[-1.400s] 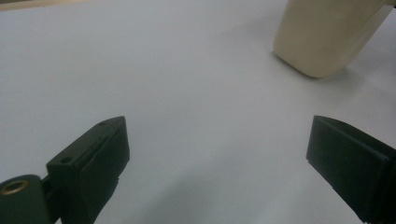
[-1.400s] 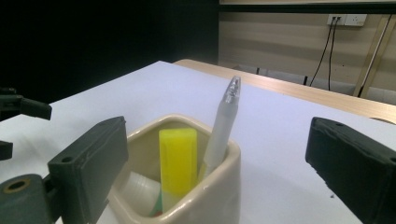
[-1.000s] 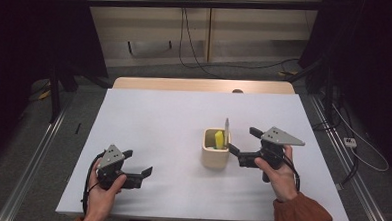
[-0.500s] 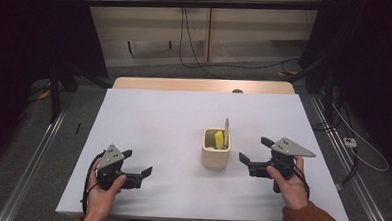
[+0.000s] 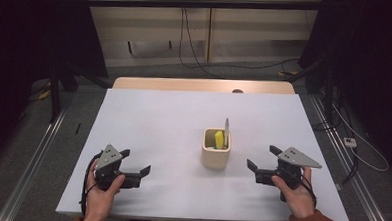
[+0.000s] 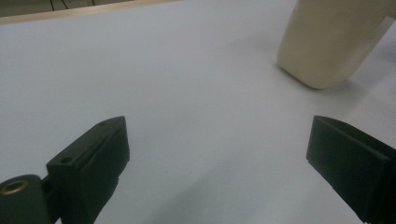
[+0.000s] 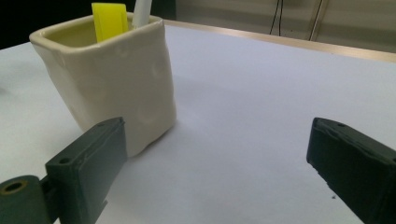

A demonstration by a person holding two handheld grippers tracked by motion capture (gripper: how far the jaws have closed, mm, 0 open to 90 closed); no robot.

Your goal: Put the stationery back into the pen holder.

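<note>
A cream square cup (image 5: 216,150) stands right of the table's middle. In it are a yellow block (image 5: 219,139) and a thin white pen (image 5: 226,130) that sticks up. My right gripper (image 5: 262,158) rests low on the table to the right of the cup, open and holding nothing, a short gap from it. In the right gripper view the cup (image 7: 107,79) sits just beyond the left jaw, with the yellow block (image 7: 109,21) and pen (image 7: 142,11) at its rim. My left gripper (image 5: 135,162) is open near the front left; the cup (image 6: 327,42) lies far ahead of it.
The white table (image 5: 184,115) has a wooden strip (image 5: 200,85) along its far edge. Cables lie on the floor beyond the table and to its right. Metal rails run along the floor on both sides.
My right gripper has drawn back from the cup toward the near right of the table and come down lower. The left gripper has stayed put.
</note>
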